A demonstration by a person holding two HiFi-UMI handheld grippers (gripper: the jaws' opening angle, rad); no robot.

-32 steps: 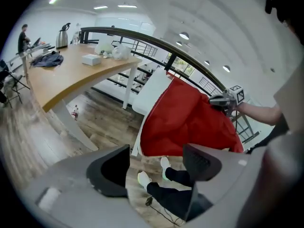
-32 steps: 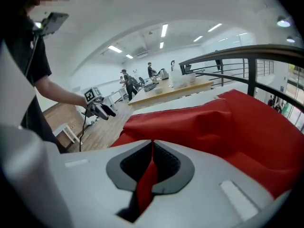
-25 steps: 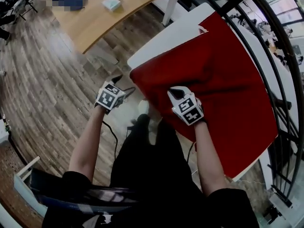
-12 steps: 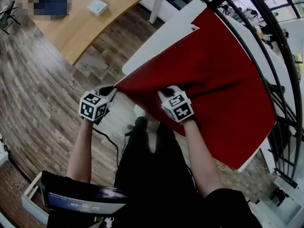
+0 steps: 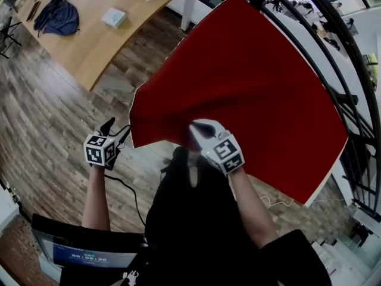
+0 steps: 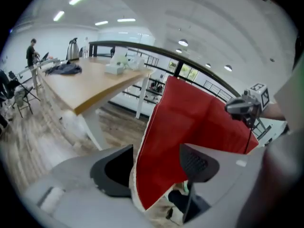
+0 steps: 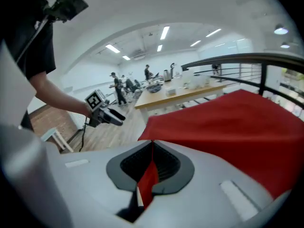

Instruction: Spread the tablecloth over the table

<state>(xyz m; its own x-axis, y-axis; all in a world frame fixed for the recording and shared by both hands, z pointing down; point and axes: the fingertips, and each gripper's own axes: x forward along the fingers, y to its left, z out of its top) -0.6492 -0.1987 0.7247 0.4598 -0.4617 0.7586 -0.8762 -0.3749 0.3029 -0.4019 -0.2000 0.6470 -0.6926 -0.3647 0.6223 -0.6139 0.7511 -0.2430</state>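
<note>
R gripper [image 5: 195,128] was clamped shut on the tablecloth [image 5: 238,82] at its near edge, cloth spread ahead, while L gripper [image 5: 111,127], jaws just opened wide w/ nothing pinched, sat just left of the loose near-left corner [image 5: 135,142].

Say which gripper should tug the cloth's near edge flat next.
Right. The right gripper is shut on the cloth's near edge. The left gripper's jaws have just been opening; the corner hangs loose between them, unpinched.
</note>
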